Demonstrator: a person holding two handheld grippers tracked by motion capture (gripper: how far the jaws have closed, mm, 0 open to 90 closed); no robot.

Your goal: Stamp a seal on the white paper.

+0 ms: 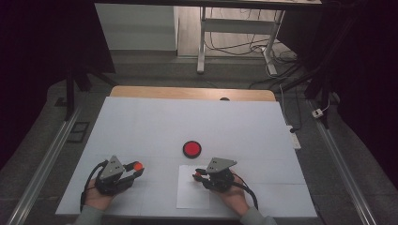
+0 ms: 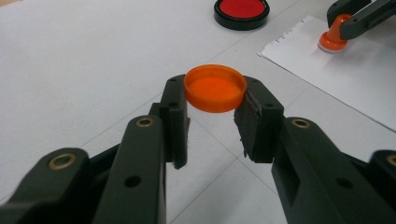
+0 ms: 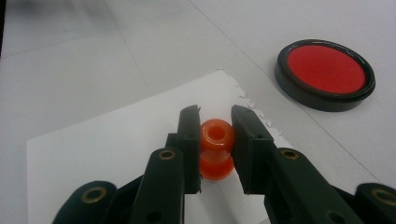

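While both hands rest low on the white table [image 1: 141, 122], the left gripper [image 2: 214, 105] pinches an orange cap [image 2: 215, 88] by its rim, open side up, just above the surface. Over to the right, the right gripper [image 3: 215, 140] is clamped on an orange stamp [image 3: 216, 148], whose foot sits on a sheet of paper [image 3: 107, 140]. Beyond the paper lies a round red ink pad [image 3: 325, 73], apart from both.
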